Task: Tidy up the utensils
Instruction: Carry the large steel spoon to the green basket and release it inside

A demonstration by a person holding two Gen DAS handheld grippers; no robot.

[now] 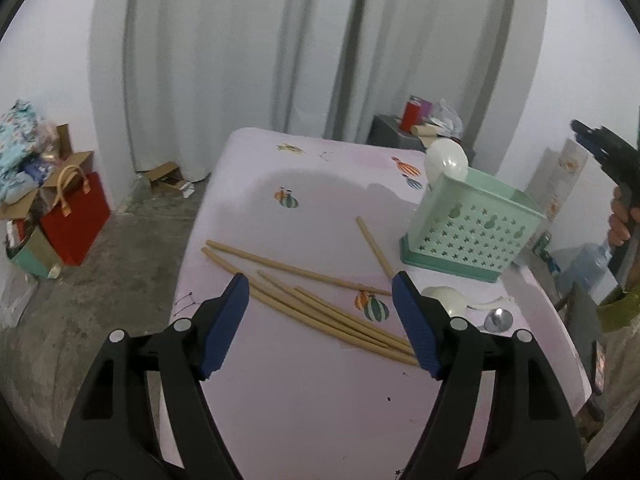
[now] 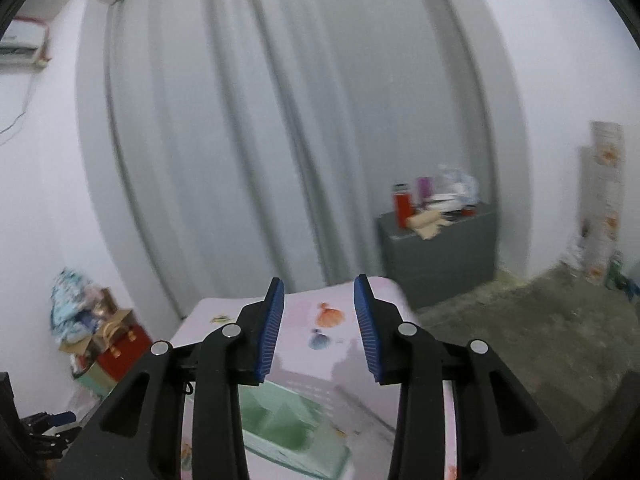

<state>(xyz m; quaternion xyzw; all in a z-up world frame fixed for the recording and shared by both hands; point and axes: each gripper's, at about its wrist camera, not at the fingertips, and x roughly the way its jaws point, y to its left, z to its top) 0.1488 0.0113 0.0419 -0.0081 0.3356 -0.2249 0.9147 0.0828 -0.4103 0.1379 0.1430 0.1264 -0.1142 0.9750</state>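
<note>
Your left claw (image 1: pixel 320 312) hangs over the pink worktop (image 1: pixel 304 408) with its blue pads (image 1: pixel 226 324) standing wide apart and nothing between them. Take the green basket (image 1: pixel 476 232) as your landmark: it stands on the worktop, perforated with small star-shaped holes, and a white spoon (image 1: pixel 446 162) sticks up out of its far corner.

The loose chopsticks (image 1: pixel 320 308) lie flat on the worktop to the left of the basket and nearer to you, fanned out and crossing one another; several of them run under the gap of your left claw and end by its right pad. A single chopstick (image 1: pixel 374 246) lies just beside the basket's left foot, angled away from the bundle. Nearer to you than the basket, just beside its front edge, a second white spoon (image 1: pixel 444 298) rests on the cloth, and a metal spoon (image 1: pixel 498 318) shows its bowl right next to it.

Your right claw (image 2: pixel 320 320) is up above the basket, whose green interior shows blurred below its fingers. Its jaws stand partly apart, with nothing held in them. From the left wrist view you can see that right claw (image 1: pixel 600 148) high to the right of the basket, gripped in your hand (image 1: pixel 620 224).

Beyond the basket, past the worktop's far edge, a grey cabinet (image 2: pixel 440 256) carries a red bottle (image 2: pixel 402 208).
</note>
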